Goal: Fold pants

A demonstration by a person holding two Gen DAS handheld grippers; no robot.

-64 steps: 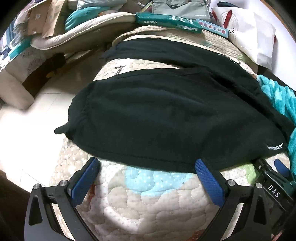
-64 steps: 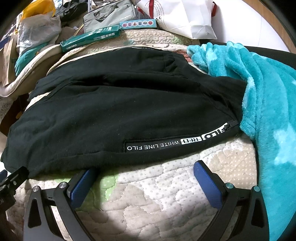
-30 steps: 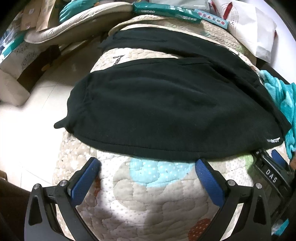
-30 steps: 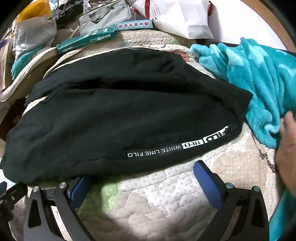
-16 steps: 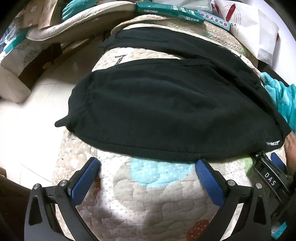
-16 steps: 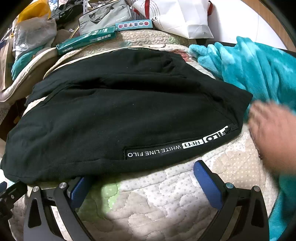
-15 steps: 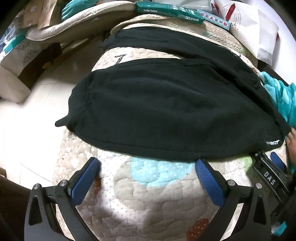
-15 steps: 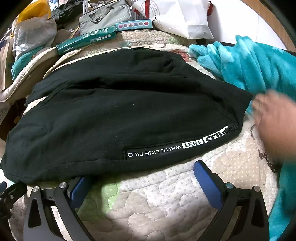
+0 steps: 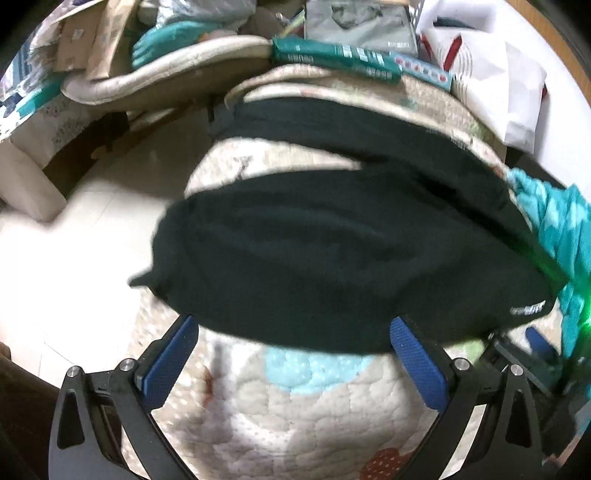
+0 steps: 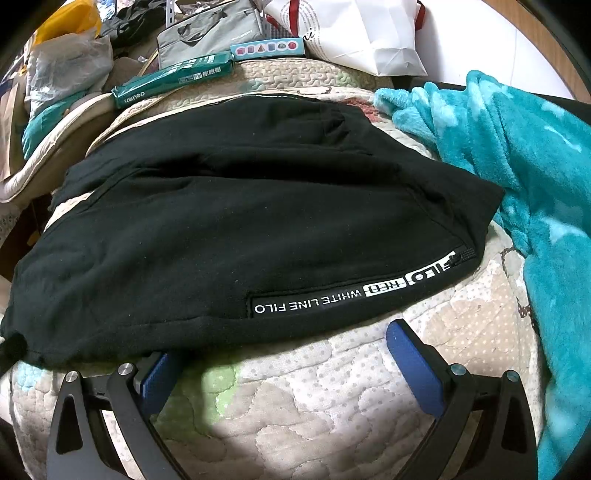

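Observation:
Black pants [image 9: 332, 254] lie spread on a quilted bed cover [image 9: 314, 406], with a white "WHITE LINE FILO" strip along the near hem [image 10: 354, 295]. The pants also fill the right wrist view [image 10: 240, 221]. My left gripper [image 9: 293, 354] is open and empty, its blue fingers at the pants' near edge. My right gripper [image 10: 277, 362] is open and empty; its left finger [image 10: 157, 380] sits at or under the hem. The right gripper also shows at the right edge of the left wrist view [image 9: 517, 354].
A teal fleece blanket [image 10: 517, 177] lies against the pants' right side. A green box [image 10: 173, 81], a grey bag [image 10: 210, 29] and a white paper bag [image 10: 354, 29] crowd the far end. The bed drops to a pale floor [image 9: 74, 277] on the left.
The bare hand by the teal blanket has left the right wrist view. The left wrist view is now blurred and has shifted closer to the pants' hem. Both grippers remain open.

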